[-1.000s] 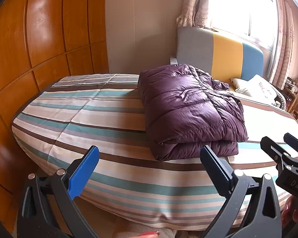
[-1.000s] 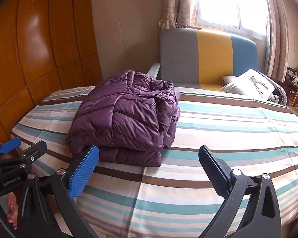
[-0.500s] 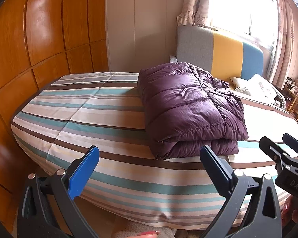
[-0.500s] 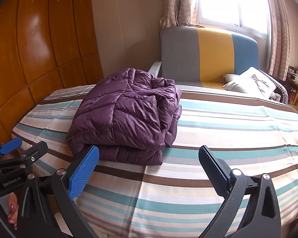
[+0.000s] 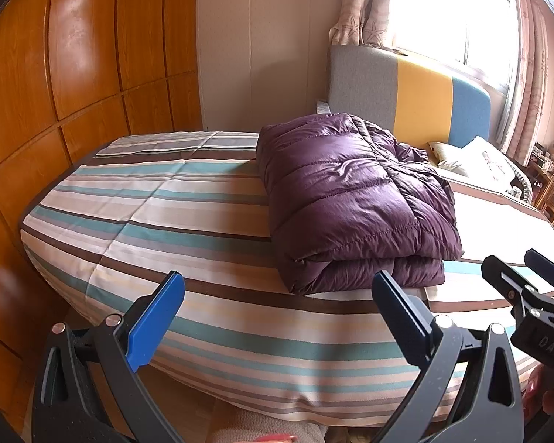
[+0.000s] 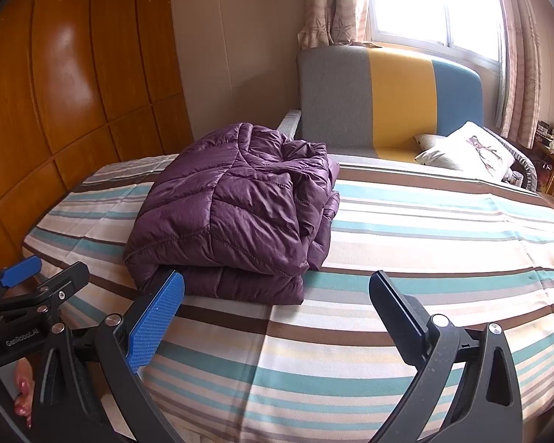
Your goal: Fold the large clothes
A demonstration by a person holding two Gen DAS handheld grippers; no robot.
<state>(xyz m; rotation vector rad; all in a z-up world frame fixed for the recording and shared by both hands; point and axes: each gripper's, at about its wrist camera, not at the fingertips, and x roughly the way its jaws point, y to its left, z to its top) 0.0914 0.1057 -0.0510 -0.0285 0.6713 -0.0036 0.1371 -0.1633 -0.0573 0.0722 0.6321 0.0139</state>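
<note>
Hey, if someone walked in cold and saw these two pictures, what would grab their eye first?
The folded purple puffer jacket lies alone toward the near left end of the striped bed. Behind it stands a grey, yellow and blue headboard under a bright window. The left claw and right claw both hang open at the near edge, holding nothing.

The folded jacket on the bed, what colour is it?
Dark purple, quilted; the jacket shows best in the right wrist view.

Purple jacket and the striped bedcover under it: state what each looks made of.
Purple jacket: looks like thin nylon or polyester shell with puffy fill; slight sheen, stitched quilt lines, soft bulging panels. Striped bedcover: looks like matte woven cotton or a blend; no shine, flat printed stripes, faint fold creases.
</note>
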